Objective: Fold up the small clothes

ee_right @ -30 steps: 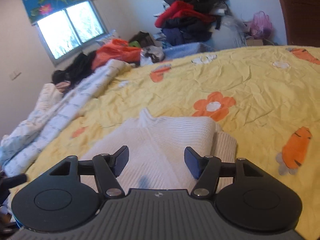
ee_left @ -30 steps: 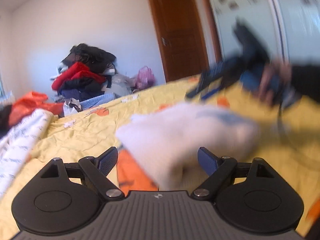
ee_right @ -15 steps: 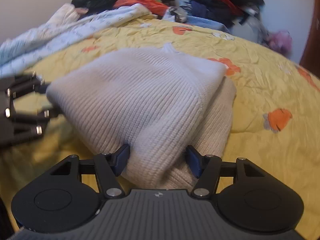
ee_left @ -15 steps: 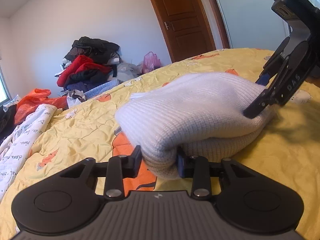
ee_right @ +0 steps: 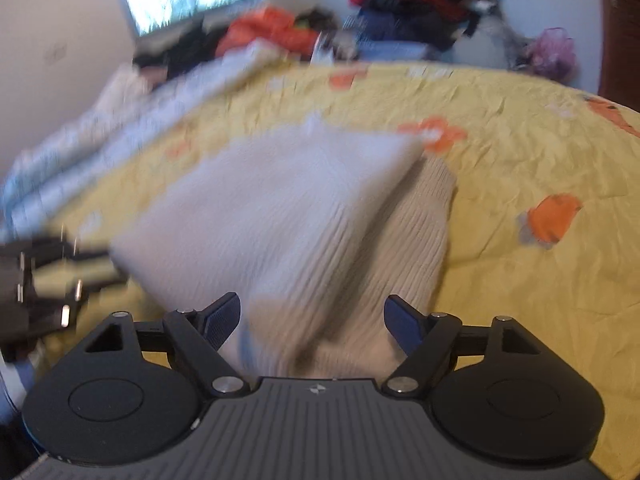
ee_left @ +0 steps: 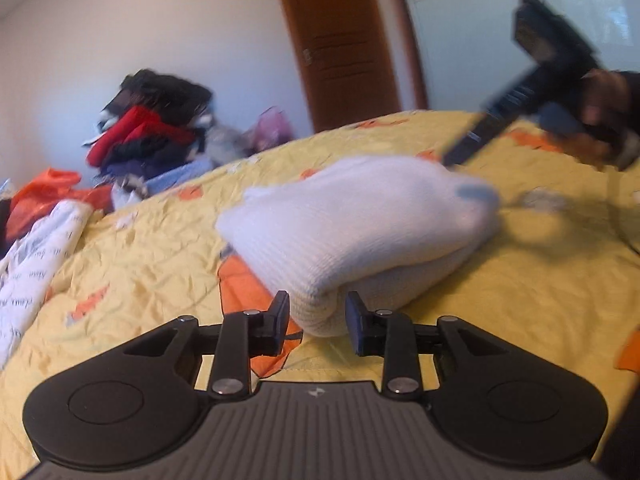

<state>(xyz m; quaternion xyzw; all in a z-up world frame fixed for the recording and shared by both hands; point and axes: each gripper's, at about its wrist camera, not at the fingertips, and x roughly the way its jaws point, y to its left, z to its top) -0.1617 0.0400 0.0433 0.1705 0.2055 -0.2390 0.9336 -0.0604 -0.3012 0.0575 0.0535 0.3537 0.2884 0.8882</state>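
On yellow bedspread [ee_left: 152,256], folded sweater [ee_left: 352,216], both tongs newly released.

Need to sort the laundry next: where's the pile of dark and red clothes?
The clothes pile sits against the far wall beyond the yellow bedspread, left of the wooden door.

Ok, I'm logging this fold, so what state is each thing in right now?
white knit sweater: folded in layers, lying on the bed.
left gripper: jaws apart, a sweater corner between them, fingers not pressing it.
right gripper: wide open over the sweater's near edge.
yellow bedspread: spread out, wrinkled.
clothes pile: heaped, unfolded.
wooden door: closed.
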